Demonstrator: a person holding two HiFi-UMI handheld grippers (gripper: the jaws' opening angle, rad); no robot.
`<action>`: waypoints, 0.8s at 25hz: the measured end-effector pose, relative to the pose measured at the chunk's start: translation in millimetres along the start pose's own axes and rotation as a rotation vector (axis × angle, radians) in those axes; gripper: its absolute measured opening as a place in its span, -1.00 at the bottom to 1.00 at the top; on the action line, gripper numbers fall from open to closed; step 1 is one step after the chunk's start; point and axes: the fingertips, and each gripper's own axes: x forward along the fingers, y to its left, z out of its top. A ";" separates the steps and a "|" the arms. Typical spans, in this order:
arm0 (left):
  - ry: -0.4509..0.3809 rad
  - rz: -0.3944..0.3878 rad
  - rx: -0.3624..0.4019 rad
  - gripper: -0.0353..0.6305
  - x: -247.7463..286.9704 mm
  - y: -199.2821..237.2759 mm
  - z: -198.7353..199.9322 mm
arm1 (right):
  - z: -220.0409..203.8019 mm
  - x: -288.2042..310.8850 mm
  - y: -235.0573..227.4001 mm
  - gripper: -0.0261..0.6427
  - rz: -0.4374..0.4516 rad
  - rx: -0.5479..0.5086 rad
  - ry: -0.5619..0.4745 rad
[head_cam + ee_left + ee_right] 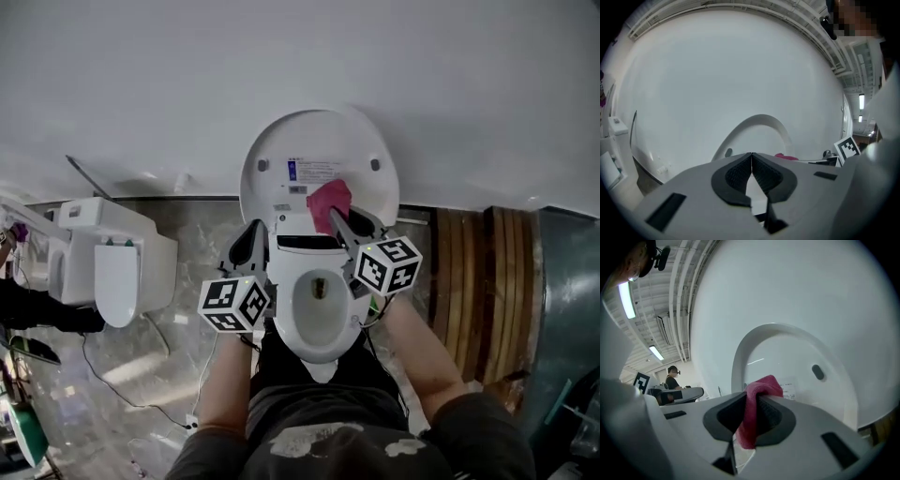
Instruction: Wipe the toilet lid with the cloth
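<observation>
The white toilet lid [319, 155] stands raised against the wall, its inner face toward me, and fills the right gripper view as a white oval [797, 366]. A pink cloth [328, 202] is pinched in my right gripper [339, 217], just in front of the lid's lower middle; in the right gripper view the cloth [754, 404] bulges out between the pads. My left gripper [253, 234] hangs left of the open bowl [317, 309], shut with nothing in it; its pads meet in the left gripper view [751, 161], where the lid [754, 136] rises beyond.
A second white toilet [108, 262] stands at the left on the grey marbled floor. A wooden panel [487, 281] sits to the right. Cables [141, 394] trail across the floor at lower left. A person [672, 377] sits far off in the right gripper view.
</observation>
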 end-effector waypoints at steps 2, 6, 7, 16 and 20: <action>-0.006 -0.046 0.011 -0.87 2.6 14.7 15.9 | 5.4 6.8 10.5 -0.78 -0.035 0.003 -0.009; 0.000 -0.151 0.050 -0.87 20.6 41.7 38.6 | 16.5 21.1 26.0 -0.78 -0.127 0.021 -0.047; 0.001 -0.178 0.053 -0.87 26.3 47.6 42.2 | 17.9 24.1 28.8 -0.78 -0.151 0.023 -0.055; 0.054 -0.468 0.054 -0.87 83.1 69.0 52.8 | 6.2 45.8 35.7 -0.78 -0.336 0.096 -0.086; 0.051 -0.536 0.101 -0.86 100.5 73.5 56.2 | -5.3 54.5 32.4 -0.78 -0.374 0.123 -0.065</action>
